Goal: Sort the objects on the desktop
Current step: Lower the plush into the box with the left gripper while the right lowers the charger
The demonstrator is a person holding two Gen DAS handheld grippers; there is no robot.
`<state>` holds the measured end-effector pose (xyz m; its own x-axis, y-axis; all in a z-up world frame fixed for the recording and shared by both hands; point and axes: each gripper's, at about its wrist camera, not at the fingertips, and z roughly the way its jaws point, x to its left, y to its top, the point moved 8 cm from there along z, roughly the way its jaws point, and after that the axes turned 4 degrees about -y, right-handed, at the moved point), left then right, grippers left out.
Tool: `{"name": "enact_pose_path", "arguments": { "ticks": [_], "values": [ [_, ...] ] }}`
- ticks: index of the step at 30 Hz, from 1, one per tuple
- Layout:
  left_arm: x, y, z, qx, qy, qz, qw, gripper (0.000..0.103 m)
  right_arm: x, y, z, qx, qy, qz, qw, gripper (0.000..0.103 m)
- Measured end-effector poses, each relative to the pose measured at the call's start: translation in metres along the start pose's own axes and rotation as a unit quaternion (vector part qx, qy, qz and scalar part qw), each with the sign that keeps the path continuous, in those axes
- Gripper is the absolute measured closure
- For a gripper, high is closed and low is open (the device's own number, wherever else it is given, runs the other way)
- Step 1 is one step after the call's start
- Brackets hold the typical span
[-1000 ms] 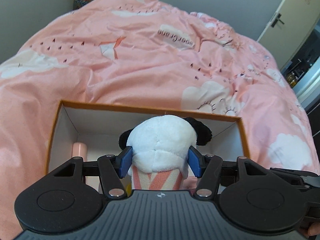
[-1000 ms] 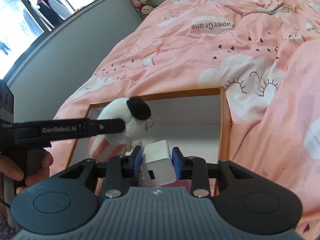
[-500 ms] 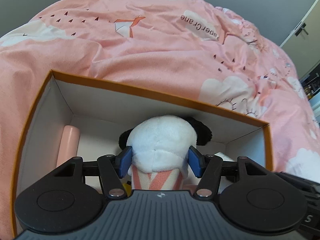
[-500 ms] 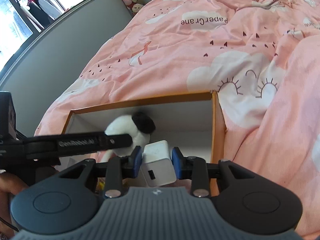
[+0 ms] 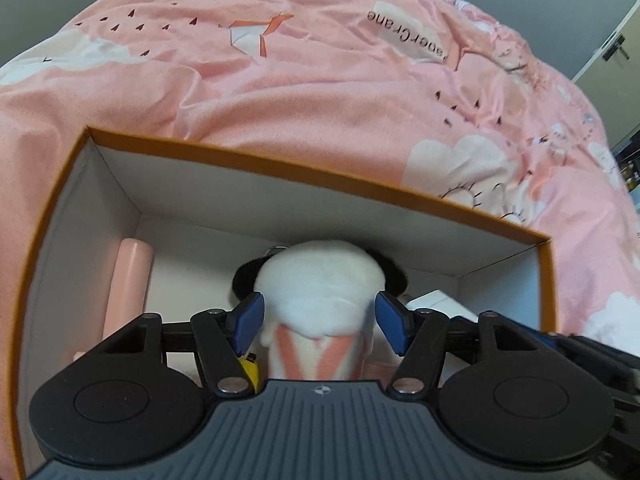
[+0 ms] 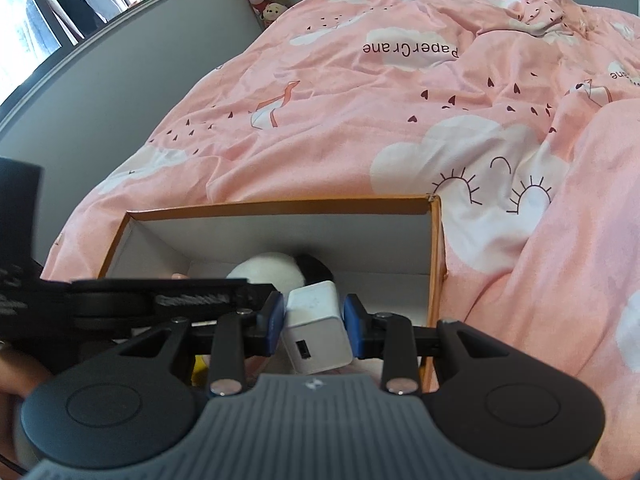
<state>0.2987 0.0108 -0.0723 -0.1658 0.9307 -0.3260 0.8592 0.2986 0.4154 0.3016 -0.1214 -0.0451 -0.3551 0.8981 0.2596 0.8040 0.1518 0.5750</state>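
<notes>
We see the left tongs [image 5: 319,316] opening around the white plush panda with black ears [image 5: 320,280], blue pads just clear of it, inside the orange-rimmed white cardboard box [image 5: 280,176] on the pink bed. Our right tongs [image 6: 314,322] clamp the white cube-shaped charger [image 6: 318,330] above the box.

box [image 5: 304,184] interior is crowded: plush toy [image 5: 320,280] mid-floor, pink tube [image 5: 128,280] along its left wall; far floor strip stays free.
</notes>
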Motion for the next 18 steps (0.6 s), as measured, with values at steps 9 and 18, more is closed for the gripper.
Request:
{"name": "enact_pose_path", "arguments": {
  "ticks": [9,18],
  "values": [
    [0.001,0.0,-0.058,-0.045,-0.033,0.031,0.9979,0.031,0.015,-0.004,0.011,0.008,-0.077,-0.116,0.99,0.068],
    [0.023,-0.017,-0.105,-0.074,-0.022,0.061,0.9952,0.031,0.025,-0.022,0.032,0.07,-0.123,-0.308,0.941,0.068]
  ]
}}
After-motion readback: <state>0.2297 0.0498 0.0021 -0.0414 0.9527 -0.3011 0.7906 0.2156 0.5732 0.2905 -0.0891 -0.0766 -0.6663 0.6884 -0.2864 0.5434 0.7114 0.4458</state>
